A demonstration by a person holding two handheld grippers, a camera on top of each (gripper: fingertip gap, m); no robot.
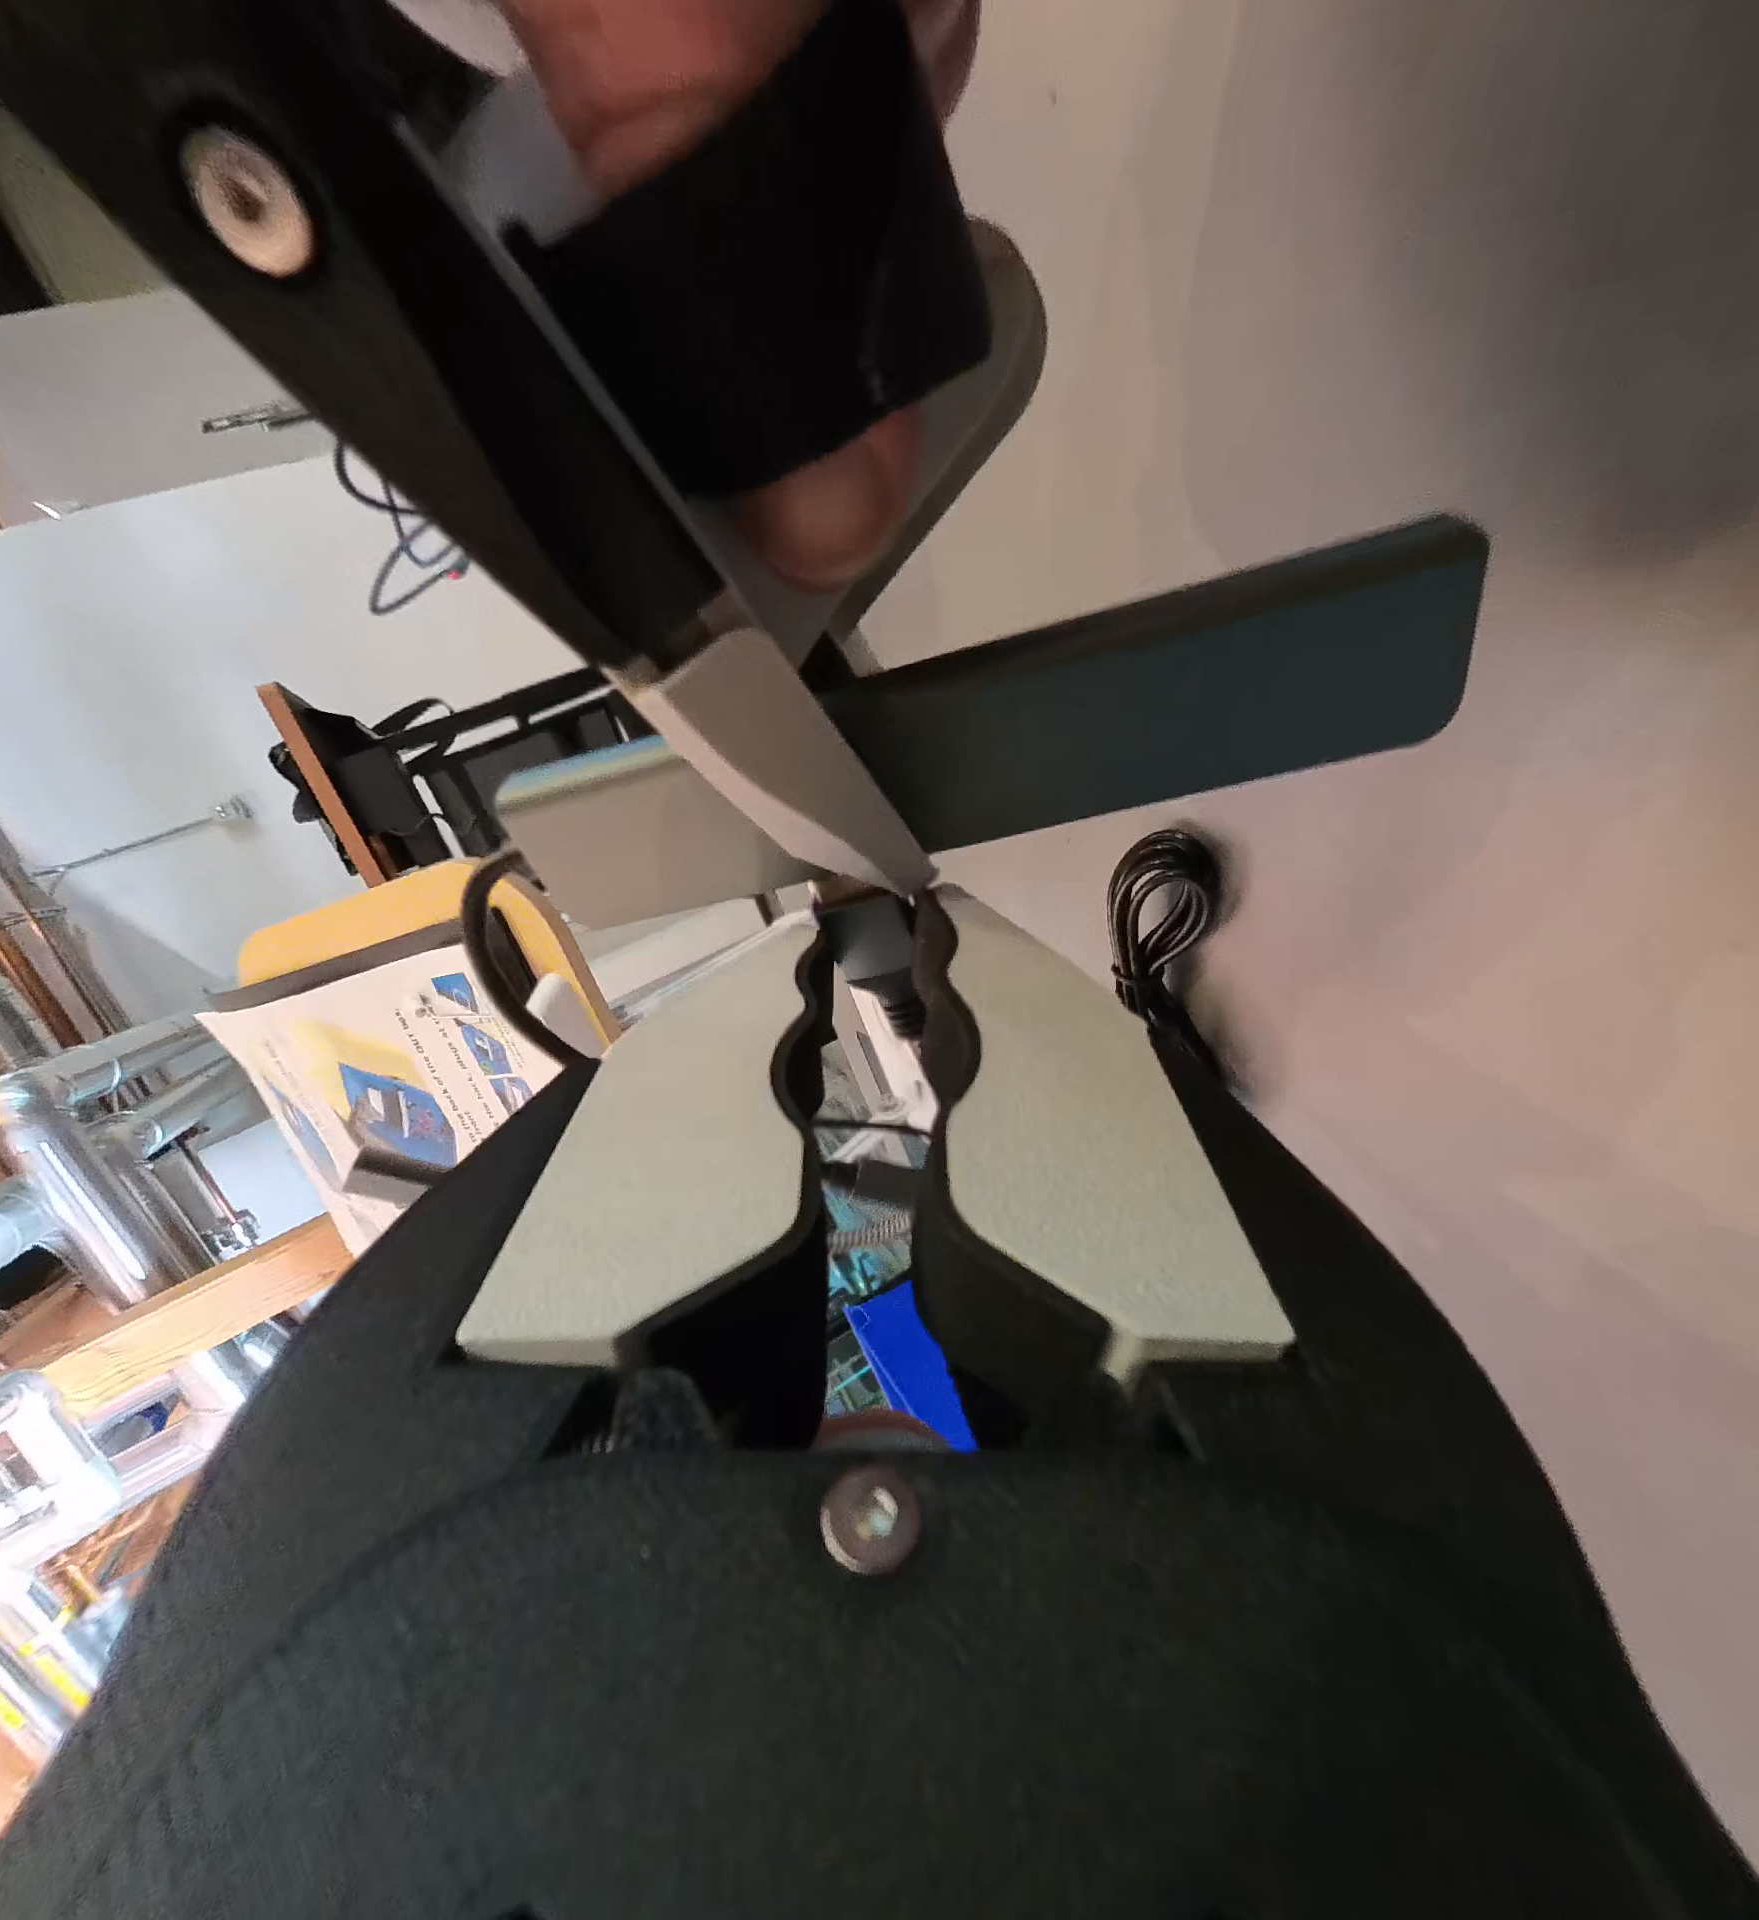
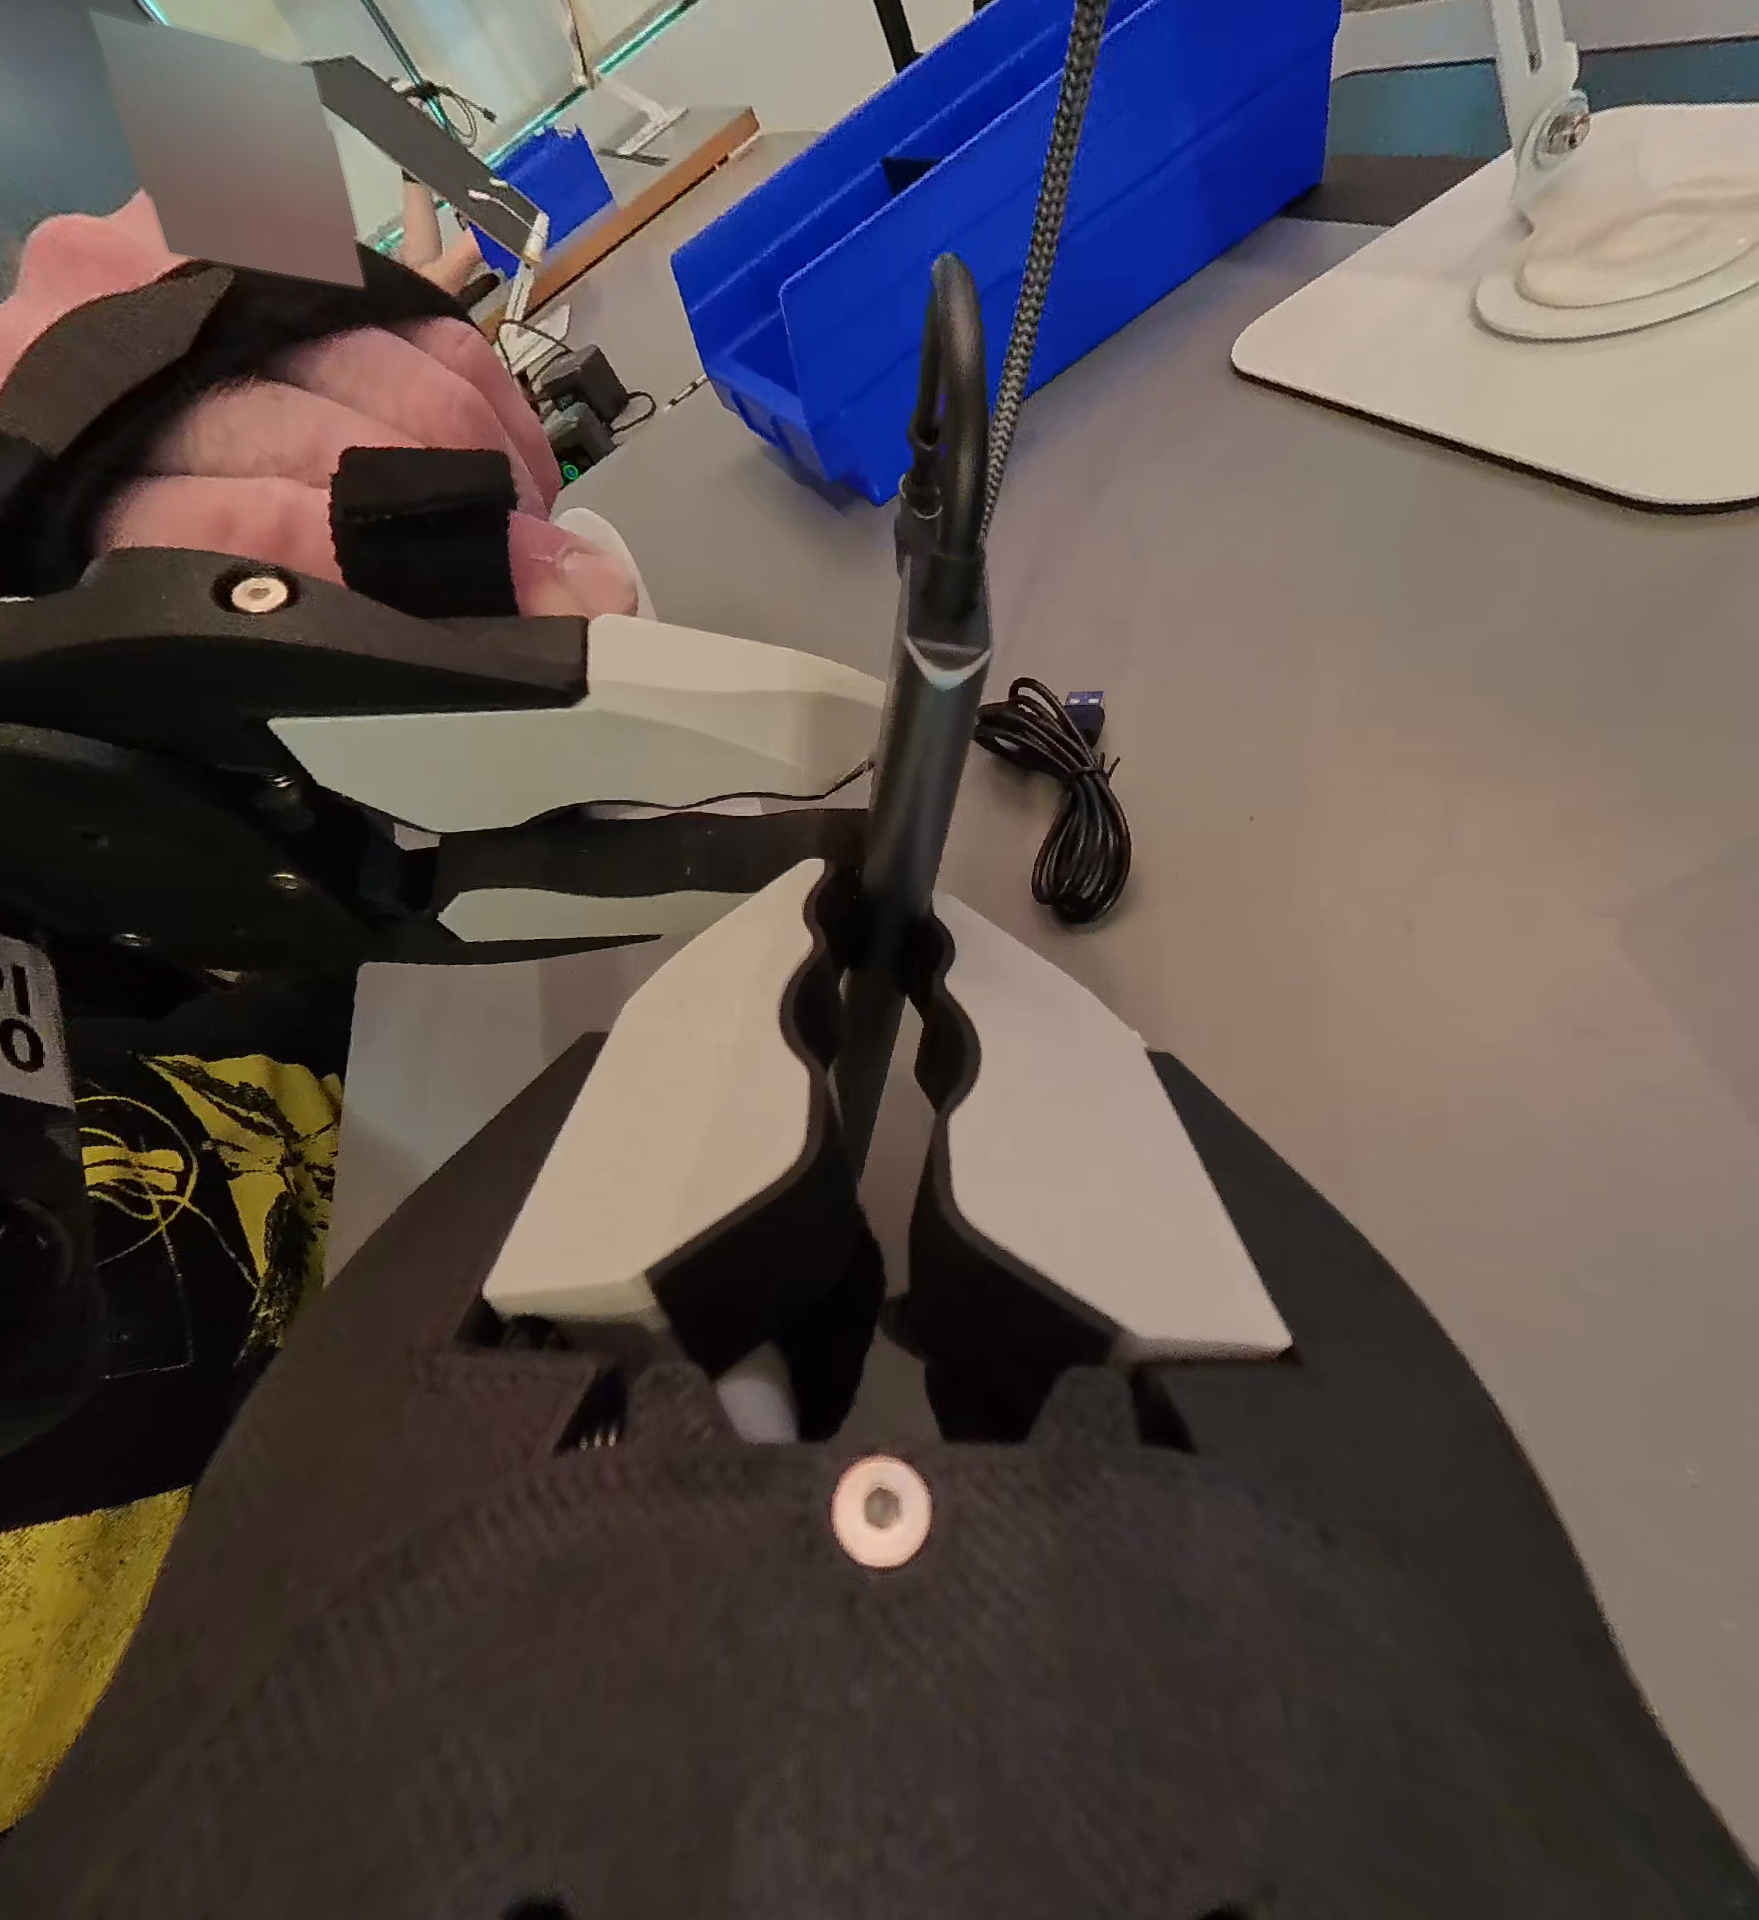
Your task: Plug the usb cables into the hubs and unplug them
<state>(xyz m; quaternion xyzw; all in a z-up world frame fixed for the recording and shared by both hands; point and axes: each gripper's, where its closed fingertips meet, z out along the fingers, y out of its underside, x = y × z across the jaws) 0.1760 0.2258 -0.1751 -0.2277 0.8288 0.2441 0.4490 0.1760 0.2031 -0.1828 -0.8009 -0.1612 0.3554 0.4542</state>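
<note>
Grey table (image 2: 1477, 935), blue bin (image 2: 1010, 239) right-view only

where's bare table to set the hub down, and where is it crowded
Free: the grey table right of the coiled black cable, in front of the white stand base; also the strip between that cable and the blue bin. Crowded: the left, where the left gripper meets the hub held in the right gripper.
</note>
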